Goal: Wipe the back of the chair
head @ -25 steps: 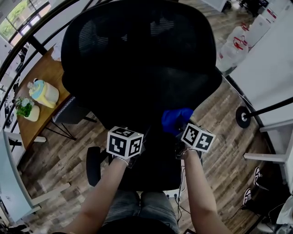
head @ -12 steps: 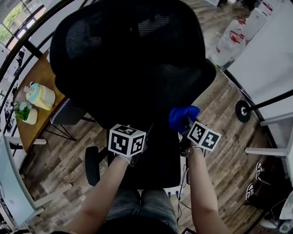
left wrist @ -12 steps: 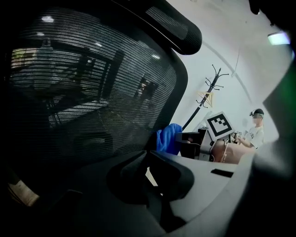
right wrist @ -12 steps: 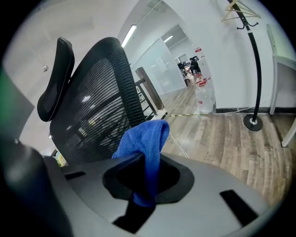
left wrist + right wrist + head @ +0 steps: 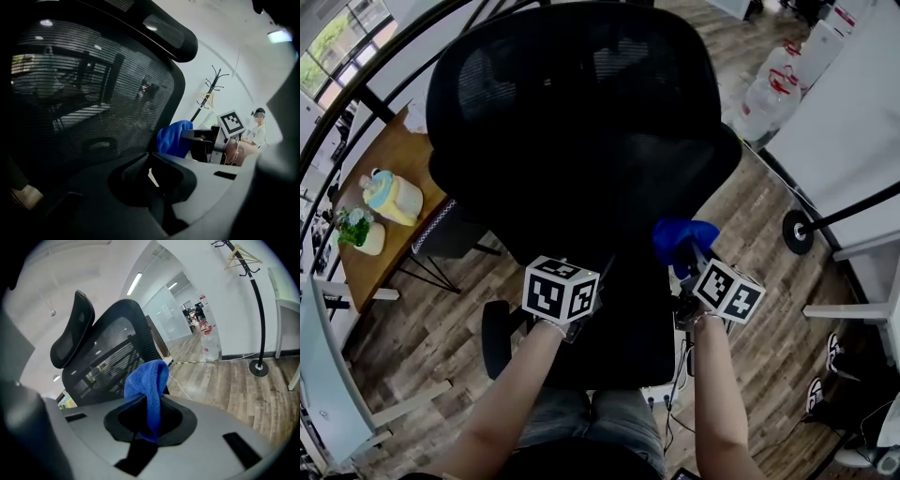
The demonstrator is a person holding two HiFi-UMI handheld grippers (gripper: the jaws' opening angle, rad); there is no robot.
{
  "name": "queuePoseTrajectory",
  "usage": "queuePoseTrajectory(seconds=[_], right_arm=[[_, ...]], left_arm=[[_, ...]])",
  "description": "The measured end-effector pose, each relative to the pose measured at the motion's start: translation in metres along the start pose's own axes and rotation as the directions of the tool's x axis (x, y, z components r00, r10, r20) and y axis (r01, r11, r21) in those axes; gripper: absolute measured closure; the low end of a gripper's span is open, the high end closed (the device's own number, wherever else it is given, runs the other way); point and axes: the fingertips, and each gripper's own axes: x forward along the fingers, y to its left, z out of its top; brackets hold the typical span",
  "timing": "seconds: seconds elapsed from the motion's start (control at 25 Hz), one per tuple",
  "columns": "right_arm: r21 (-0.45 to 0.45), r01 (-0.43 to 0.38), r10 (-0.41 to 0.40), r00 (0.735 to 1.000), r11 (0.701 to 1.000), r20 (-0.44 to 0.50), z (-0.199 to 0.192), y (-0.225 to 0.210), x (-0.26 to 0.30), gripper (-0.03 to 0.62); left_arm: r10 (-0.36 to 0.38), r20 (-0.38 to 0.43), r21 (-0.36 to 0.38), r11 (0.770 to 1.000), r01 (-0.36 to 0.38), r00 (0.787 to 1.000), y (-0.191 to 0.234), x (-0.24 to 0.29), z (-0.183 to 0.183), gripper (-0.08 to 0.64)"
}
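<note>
Cloth (image 5: 147,380), blue and bunched, is pinched between the clenched fingers of the right gripper (image 5: 150,413), folding up over their tips and hanging down the near side. Seen from the head view, it sits at about 4 o'clock on the black mesh chair back (image 5: 581,141), right at the lower edge. The left gripper (image 5: 150,171) hangs at 6 o'clock below the backrest, close to the mesh, fingers drawn together with nothing between them.
</note>
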Motion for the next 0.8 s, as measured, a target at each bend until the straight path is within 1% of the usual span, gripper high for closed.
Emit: queuePoseTrajectory(seconds=[0.08,0.24,0.32,0.44,0.56,0.64,0.72,0.8], right_arm=[[-0.005,-0.024,0.024,0.999,1.000,0.022,0.003,0.014,-0.011,0.524],[-0.007,-0.093,0.093,0.994,0.996,0.057,0.007,0.048,-0.034,0.524],[-0.030,-0.136,0.138,0.988,0.990,0.071,0.012,0.070,-0.047,0.524],[-0.090,-0.195,0.204,0.973,0.977,0.104,0.023,0.108,-0.069,0.525],[-0.148,-0.244,0.266,0.951,0.958,0.156,0.040,0.146,-0.091,0.524],[-0.173,-0.284,0.316,0.928,0.943,0.197,0.052,0.171,-0.106,0.523],[-0.171,-0.328,0.362,0.903,0.929,0.231,0.059,0.193,-0.121,0.523],[-0.170,-0.362,0.395,0.885,0.917,0.247,0.060,0.213,-0.134,0.524]], left_arm=[[0.002,0.011,0.013,1.000,-0.002,1.000,0.000,-0.011,0.004,0.532],[-0.011,0.047,0.011,1.000,0.011,0.999,-0.006,-0.041,0.016,0.532],[-0.012,0.072,0.021,1.000,0.010,0.997,-0.008,-0.060,0.025,0.532],[-0.018,0.133,0.041,0.999,0.012,0.991,-0.013,-0.094,0.039,0.532],[-0.028,0.203,0.068,0.998,0.014,0.979,-0.019,-0.126,0.055,0.532],[-0.042,0.250,0.081,0.996,0.022,0.967,-0.024,-0.147,0.066,0.532],[-0.060,0.297,0.077,0.996,0.039,0.953,-0.027,-0.167,0.074,0.532],[-0.071,0.346,0.061,0.997,0.053,0.936,-0.029,-0.187,0.080,0.532]])
